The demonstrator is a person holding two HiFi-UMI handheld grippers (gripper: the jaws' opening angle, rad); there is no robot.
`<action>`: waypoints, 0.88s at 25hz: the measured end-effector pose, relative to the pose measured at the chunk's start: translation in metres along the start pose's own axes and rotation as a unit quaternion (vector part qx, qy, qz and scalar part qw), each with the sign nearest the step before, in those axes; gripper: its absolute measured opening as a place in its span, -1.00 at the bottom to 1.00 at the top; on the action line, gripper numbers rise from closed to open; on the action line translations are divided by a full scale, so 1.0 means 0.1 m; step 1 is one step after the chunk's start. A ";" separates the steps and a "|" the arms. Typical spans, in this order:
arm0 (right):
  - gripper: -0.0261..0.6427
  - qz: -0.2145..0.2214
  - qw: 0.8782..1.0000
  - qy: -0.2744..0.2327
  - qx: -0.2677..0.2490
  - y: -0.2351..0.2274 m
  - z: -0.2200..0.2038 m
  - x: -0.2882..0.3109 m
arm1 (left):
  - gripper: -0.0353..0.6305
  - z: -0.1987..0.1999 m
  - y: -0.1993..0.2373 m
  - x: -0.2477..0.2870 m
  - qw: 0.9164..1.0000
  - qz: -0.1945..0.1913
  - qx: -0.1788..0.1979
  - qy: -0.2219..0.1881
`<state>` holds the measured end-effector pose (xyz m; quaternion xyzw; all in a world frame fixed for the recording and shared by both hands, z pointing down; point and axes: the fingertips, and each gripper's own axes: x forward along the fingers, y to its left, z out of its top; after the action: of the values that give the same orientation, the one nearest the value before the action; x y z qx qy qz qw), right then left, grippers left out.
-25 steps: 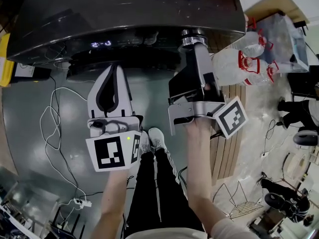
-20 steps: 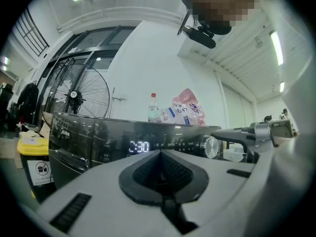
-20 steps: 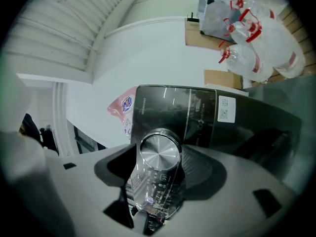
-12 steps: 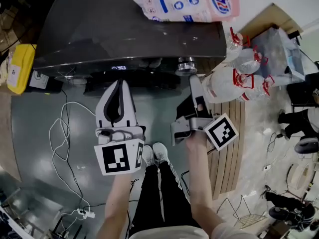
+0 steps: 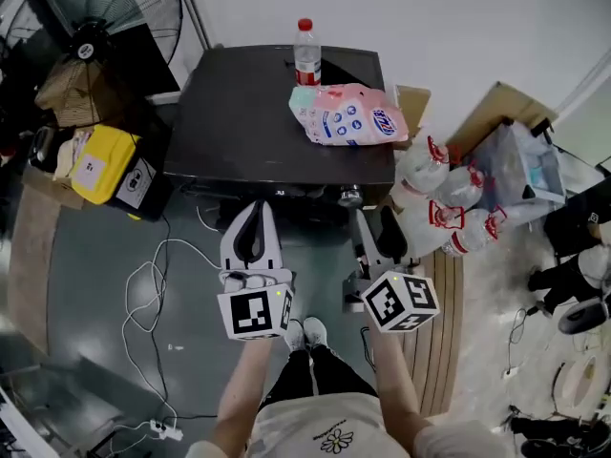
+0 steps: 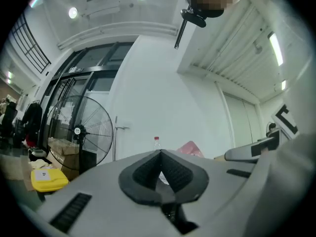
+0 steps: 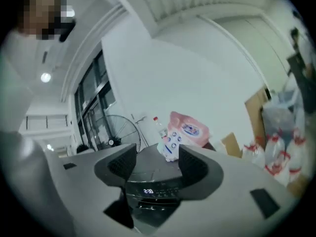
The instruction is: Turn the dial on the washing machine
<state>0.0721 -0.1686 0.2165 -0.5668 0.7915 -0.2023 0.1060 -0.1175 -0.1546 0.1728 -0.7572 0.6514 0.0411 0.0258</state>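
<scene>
In front of washing machine (image 5: 277,113) | left gripper (image 5: 256,208) pressed together | right gripper (image 5: 374,221) spread, empty, near dial (image 5: 349,196), apart

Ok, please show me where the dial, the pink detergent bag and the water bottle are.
dial (image 5: 349,196), head view, its silver round face.
pink detergent bag (image 5: 348,115), head view, middle of its printed front.
water bottle (image 5: 306,62), head view, body below the red cap.
</scene>
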 end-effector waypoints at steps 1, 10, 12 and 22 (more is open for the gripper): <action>-0.11 0.009 0.999 -0.002 -0.050 0.16 0.13 -0.06 | -0.89 0.14 -0.01 -0.08 1.000 0.002 0.005 -0.003; -0.39 0.093 0.963 -0.047 -0.249 1.16 0.66 -0.34 | -0.90 0.82 0.02 -0.64 0.998 0.012 0.052 -0.026; -0.56 0.105 0.958 -0.046 -0.261 1.27 0.60 -0.44 | -0.89 0.83 0.09 -0.78 0.998 0.022 0.060 -0.021; -0.91 0.130 0.952 0.001 -0.277 1.39 0.03 -0.61 | -0.90 0.59 0.36 -1.25 0.996 0.065 0.066 0.001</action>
<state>-0.0251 -0.0735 0.1492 -0.4660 0.8834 0.0395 -0.0309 -0.1729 -0.0317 0.1263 -0.7096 0.7009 -0.0015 0.0723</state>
